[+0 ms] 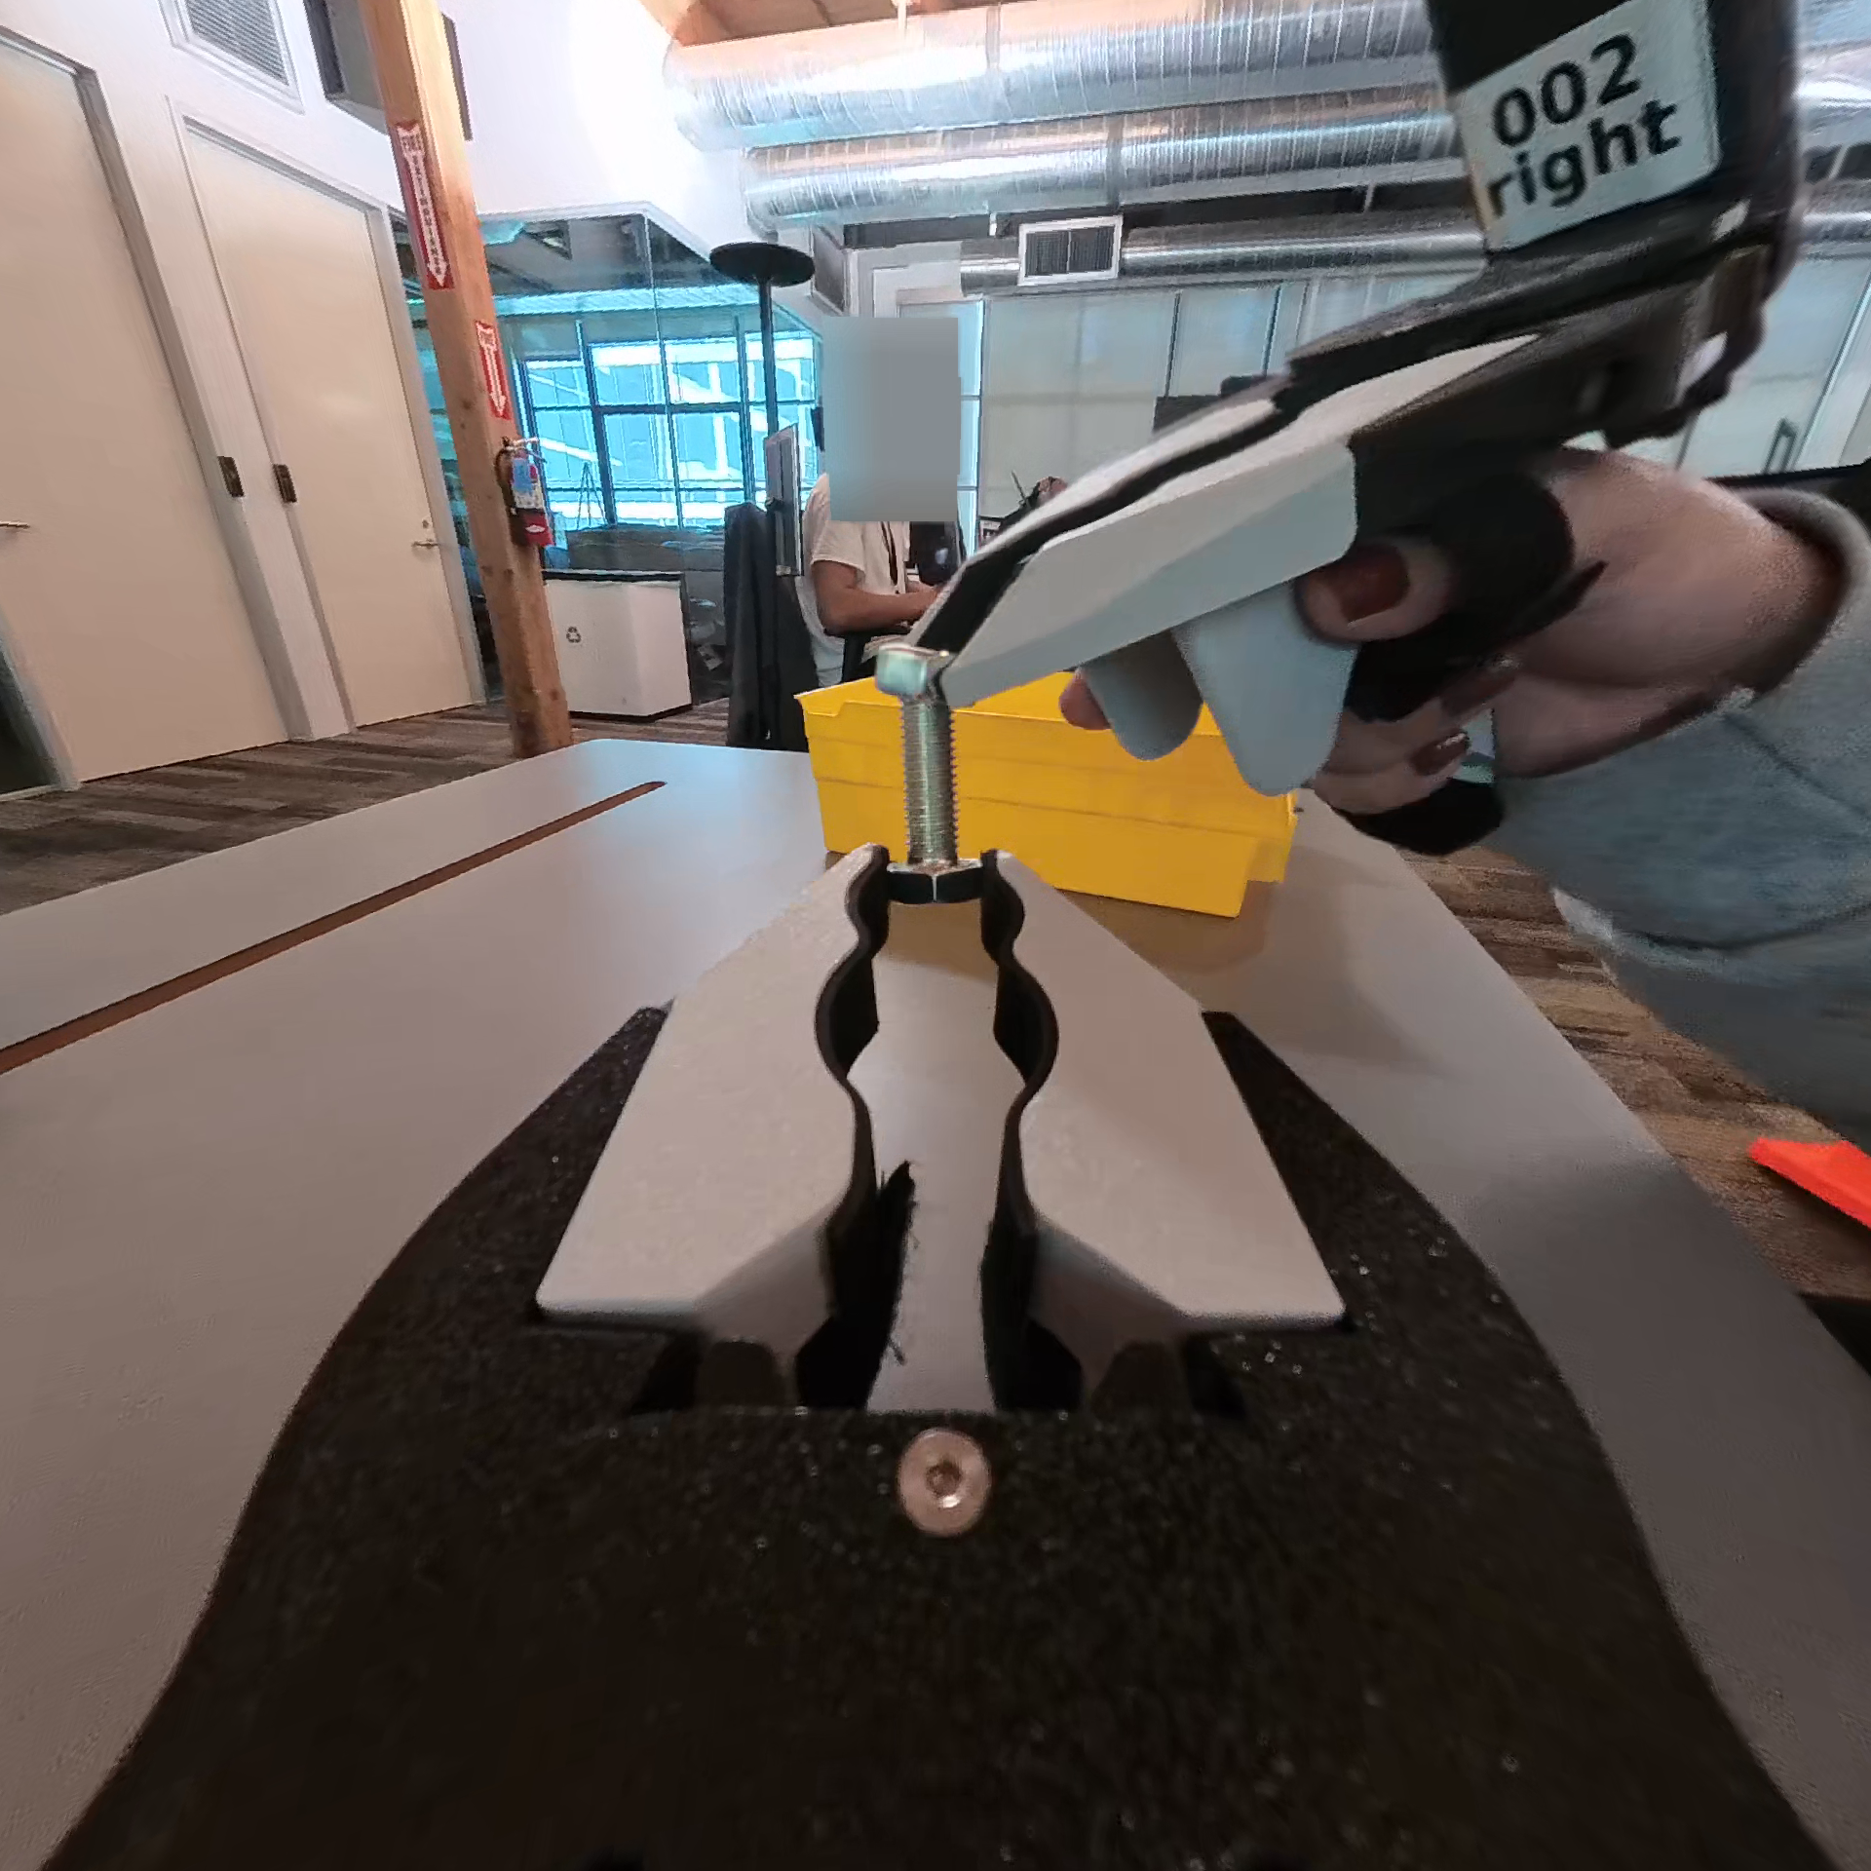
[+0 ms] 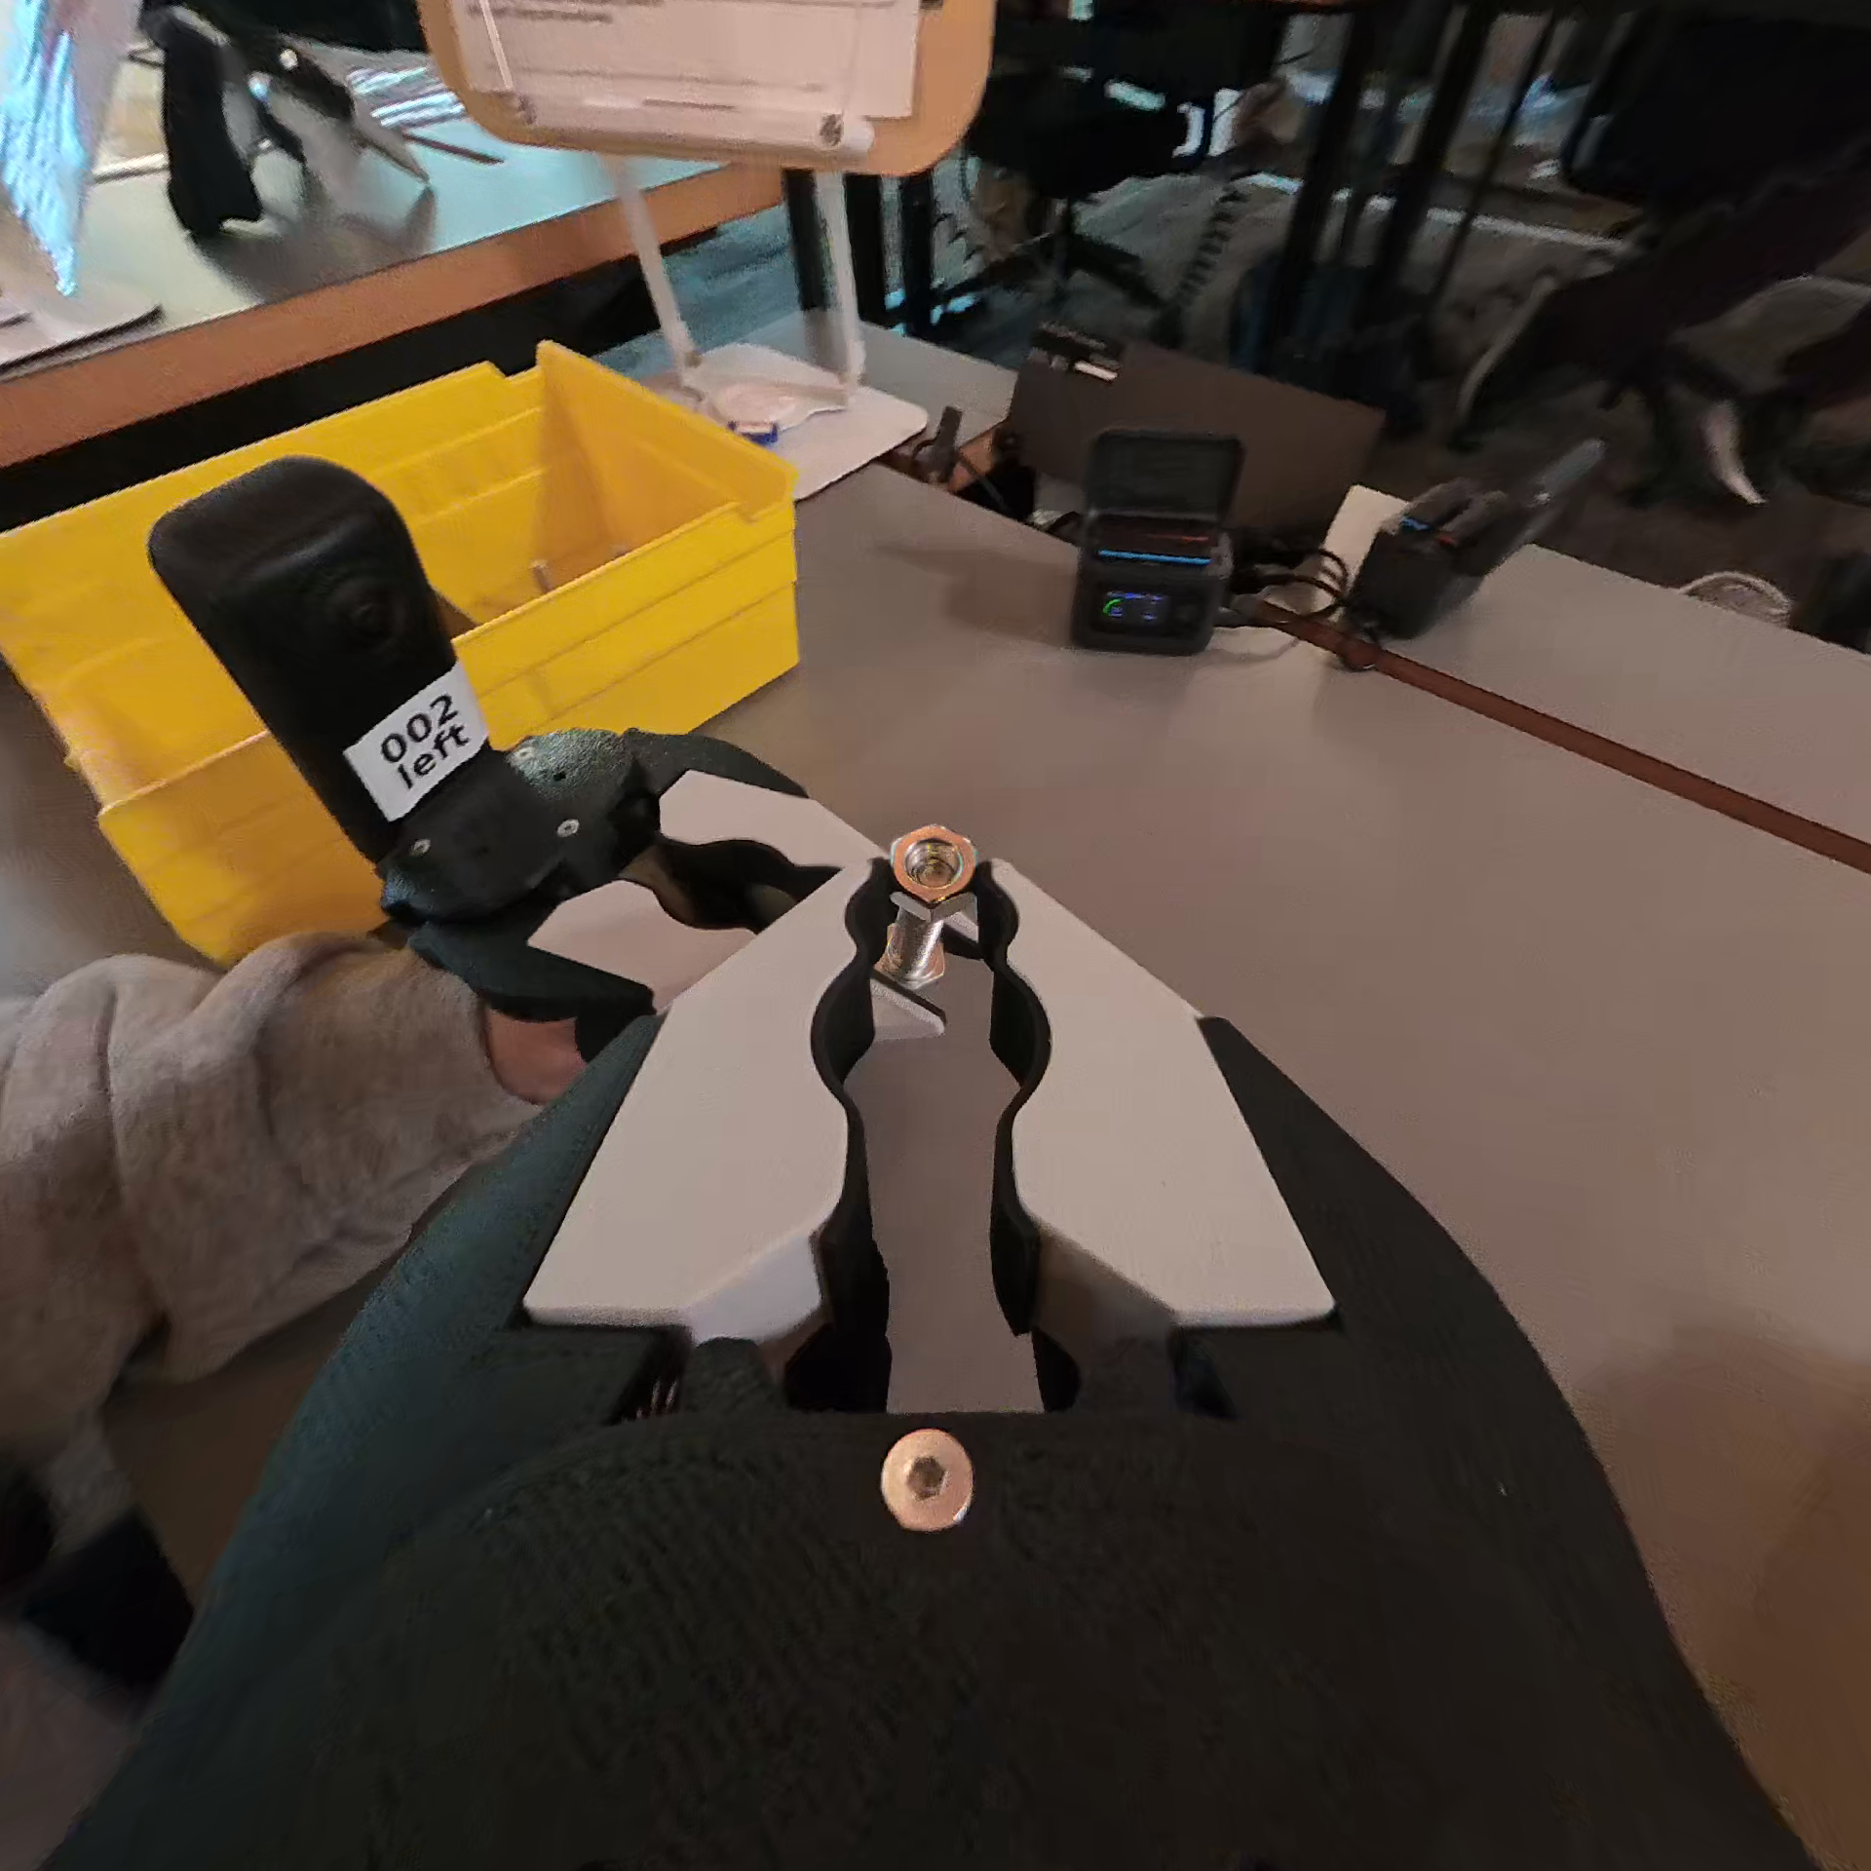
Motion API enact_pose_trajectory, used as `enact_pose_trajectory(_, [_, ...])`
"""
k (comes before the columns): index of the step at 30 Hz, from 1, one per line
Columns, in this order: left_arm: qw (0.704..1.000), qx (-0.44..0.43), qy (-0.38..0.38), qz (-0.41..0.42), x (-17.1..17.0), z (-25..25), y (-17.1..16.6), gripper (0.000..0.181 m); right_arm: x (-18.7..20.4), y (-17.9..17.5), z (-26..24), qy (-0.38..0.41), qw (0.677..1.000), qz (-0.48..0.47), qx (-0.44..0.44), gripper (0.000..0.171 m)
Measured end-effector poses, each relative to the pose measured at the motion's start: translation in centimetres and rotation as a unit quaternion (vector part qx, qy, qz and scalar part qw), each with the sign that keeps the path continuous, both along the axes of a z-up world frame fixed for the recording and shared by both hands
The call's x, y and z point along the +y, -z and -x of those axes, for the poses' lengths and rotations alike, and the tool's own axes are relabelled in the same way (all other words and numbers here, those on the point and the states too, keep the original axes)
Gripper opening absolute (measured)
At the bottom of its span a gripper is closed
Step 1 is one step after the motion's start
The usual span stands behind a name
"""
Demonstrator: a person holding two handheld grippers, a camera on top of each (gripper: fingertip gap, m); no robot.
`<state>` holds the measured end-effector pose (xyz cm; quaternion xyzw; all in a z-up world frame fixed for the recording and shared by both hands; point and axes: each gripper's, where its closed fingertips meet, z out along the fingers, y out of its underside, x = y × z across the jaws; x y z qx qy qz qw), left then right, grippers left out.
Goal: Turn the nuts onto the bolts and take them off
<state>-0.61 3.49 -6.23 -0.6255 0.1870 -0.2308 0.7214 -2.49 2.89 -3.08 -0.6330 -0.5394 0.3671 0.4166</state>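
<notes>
A threaded steel bolt (image 1: 929, 780) stands upright above the grey table (image 1: 304, 1063). My left gripper (image 1: 931, 879) is shut on the hex nut (image 1: 931, 885) at the bolt's lower end. My right gripper (image 1: 926, 673) comes in from the upper right, angled down, and is shut on the bolt's head (image 1: 904, 673). In the right wrist view I look down on the head (image 2: 931, 861) between my right gripper's tips (image 2: 933, 883). The shaft (image 2: 914, 957) runs down to a left finger (image 2: 749, 825); the nut is hidden there.
A yellow bin (image 1: 1063, 810) stands just behind the bolt, also in the right wrist view (image 2: 607, 567). Black charging cases with cables (image 2: 1154, 567) sit at the table's far side. A paper stand (image 2: 759, 385) is behind the bin. A person sits far off (image 1: 861, 587). The tips of both grippers are at nearly the same place.
</notes>
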Motion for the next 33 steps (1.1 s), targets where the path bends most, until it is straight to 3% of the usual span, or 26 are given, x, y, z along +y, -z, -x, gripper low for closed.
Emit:
enact_pose_trajectory(4, [1.0,-0.012,0.008,0.003,0.0,0.0,0.0,0.015,0.1,-0.1,0.2,0.019,1.0,-0.003,0.025,0.018])
enact_pose_trajectory(8, [1.0,-0.014,0.016,0.005,0.0,-0.2,0.0,0.015,-0.2,-0.6,0.5,-0.003,0.998,-0.017,0.055,0.05])
enact_pose_trajectory(13, [0.999,-0.031,0.03,0.006,-0.2,-0.2,-0.2,0.015,-1.8,-0.5,0.9,-0.059,0.992,-0.036,0.103,0.061])
enact_pose_trajectory(27, [0.999,-0.026,0.018,0.03,0.4,0.3,0.6,0.015,-1.2,0.1,-0.2,-0.042,0.99,-0.037,0.133,0.06])
enact_pose_trajectory(33, [0.999,-0.023,-0.006,0.042,0.8,0.8,1.0,0.015,-0.3,2.2,1.4,-0.026,0.992,-0.06,0.111,0.044])
